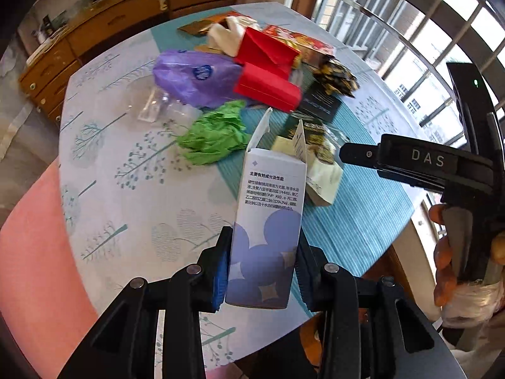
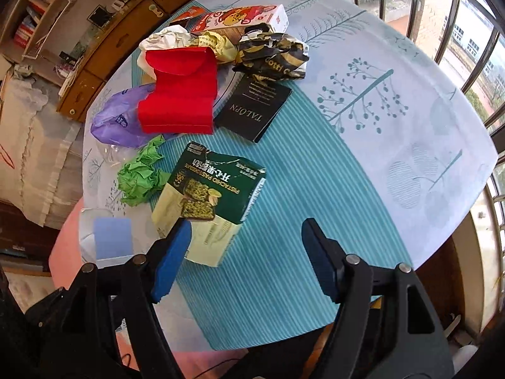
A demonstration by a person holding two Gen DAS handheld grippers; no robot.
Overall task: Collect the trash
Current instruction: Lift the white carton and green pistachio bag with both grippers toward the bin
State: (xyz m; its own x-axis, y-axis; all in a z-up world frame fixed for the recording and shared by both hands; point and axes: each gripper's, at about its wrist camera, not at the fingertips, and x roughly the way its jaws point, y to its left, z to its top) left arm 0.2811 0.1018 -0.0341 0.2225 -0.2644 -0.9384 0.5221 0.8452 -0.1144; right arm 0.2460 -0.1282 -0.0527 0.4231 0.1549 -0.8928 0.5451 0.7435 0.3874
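Trash lies heaped on a round table (image 1: 104,170) under a tree-printed cloth with a teal striped mat. Left wrist view: the left gripper (image 1: 262,268) is clamped on a tall white-and-lilac carton (image 1: 268,221) with Chinese print, its top flap open, held upright above the table edge. Behind it lie a crumpled green paper (image 1: 214,135), a purple plastic bag (image 1: 195,75), a red folded box (image 1: 268,69), a clear plastic piece (image 1: 157,107) and dark gold-patterned wrappers (image 1: 336,79). At the right edge a hand (image 1: 445,252) grips the handle of the other tool. Right wrist view: the right gripper (image 2: 246,259) hangs over the teal mat with its blue pads wide apart and nothing between them. A torn green pistachio pastry box (image 2: 208,195) lies just ahead of its left finger (image 2: 170,262). Farther off sit a black TALOPN card (image 2: 252,107), the red box (image 2: 180,91), the green paper (image 2: 142,173), the purple bag (image 2: 116,117), a black-and-gold crumpled wrapper (image 2: 271,53) and a red cartoon-printed box (image 2: 240,19).
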